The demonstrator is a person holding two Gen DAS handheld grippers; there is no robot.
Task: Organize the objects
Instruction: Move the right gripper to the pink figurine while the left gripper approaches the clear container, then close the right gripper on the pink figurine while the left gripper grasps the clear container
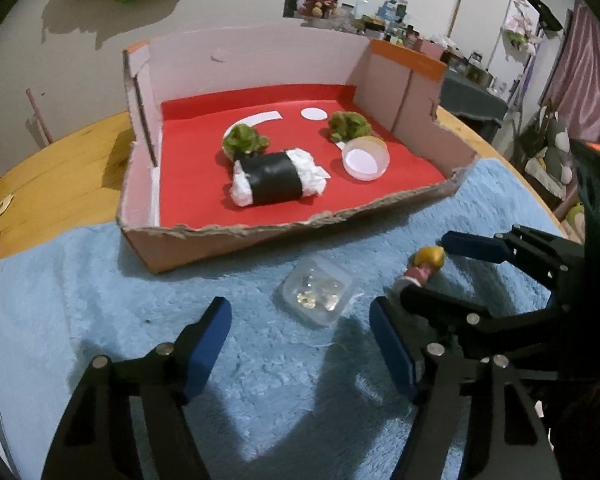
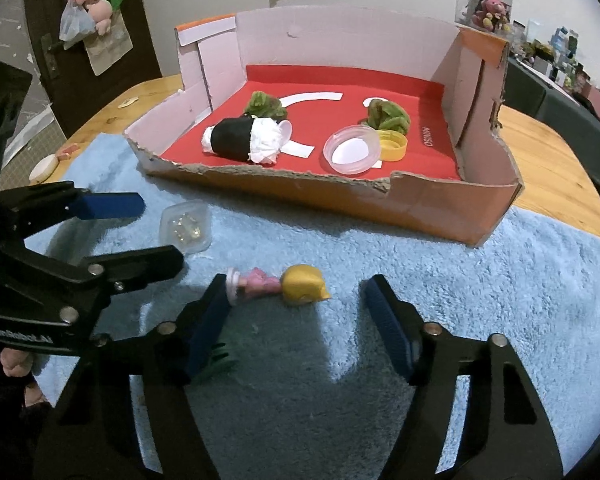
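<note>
Fingers of both grippers apart over blue towel (image 2: pixel 460 272), right view alone shows yellow cap (image 2: pixel 393 145), whole figurine (image 2: pixel 278 285)

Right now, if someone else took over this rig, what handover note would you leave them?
Left gripper: open, empty, over the blue towel.
Right gripper: open, empty, around the figurine lying on the towel.
Clear container: on the towel, outside the box.
In the cardboard box: sushi roll, two green pieces, clear lid, yellow cap.
Left: figurine and container, probably into the box.
</note>
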